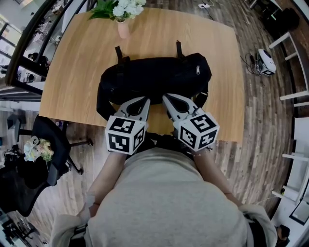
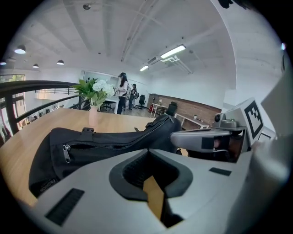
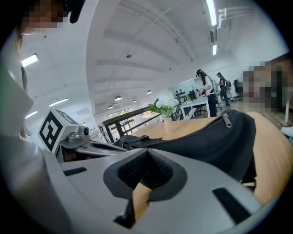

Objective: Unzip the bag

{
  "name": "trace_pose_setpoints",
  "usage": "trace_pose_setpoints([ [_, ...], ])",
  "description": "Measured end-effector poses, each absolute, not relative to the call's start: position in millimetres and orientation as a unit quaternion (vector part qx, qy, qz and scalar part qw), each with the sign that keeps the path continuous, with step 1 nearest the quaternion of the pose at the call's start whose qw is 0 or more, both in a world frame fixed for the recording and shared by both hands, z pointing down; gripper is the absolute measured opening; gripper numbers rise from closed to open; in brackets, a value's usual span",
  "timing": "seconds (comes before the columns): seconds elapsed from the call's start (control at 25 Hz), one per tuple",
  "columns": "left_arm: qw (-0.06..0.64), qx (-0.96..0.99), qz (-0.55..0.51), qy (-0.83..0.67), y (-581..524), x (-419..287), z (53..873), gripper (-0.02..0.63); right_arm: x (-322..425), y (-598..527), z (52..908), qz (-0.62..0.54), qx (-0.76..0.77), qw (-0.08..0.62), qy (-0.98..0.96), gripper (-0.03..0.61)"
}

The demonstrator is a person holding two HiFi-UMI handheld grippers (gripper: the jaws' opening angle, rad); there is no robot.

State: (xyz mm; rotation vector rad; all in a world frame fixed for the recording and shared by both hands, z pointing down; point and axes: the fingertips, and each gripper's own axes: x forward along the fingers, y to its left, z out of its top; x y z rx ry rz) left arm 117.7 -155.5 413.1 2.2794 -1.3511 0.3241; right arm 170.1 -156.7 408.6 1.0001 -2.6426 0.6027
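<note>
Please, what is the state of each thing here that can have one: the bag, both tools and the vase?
Black bag: lying on the table, zip looks closed.
Left tool: shut, nothing held.
Right tool: shut, nothing held.
Vase: upright, flowers in it.

Three cams, one desk

Head cam looks steeply down over the light wooden table (image 1: 72, 72). Both gripper cams sit low at its near edge, facing across, close to the black fabric zip bag (image 1: 154, 77) all three share.
</note>
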Motion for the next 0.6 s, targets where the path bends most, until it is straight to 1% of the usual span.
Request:
trace_pose_setpoints([
  [0.6,0.247,0.829,0.132,-0.484,-153.0,119.1,421.7,0.018,165.0,-154.5,421.0,0.204,0.345,0.159,-0.903,0.006],
])
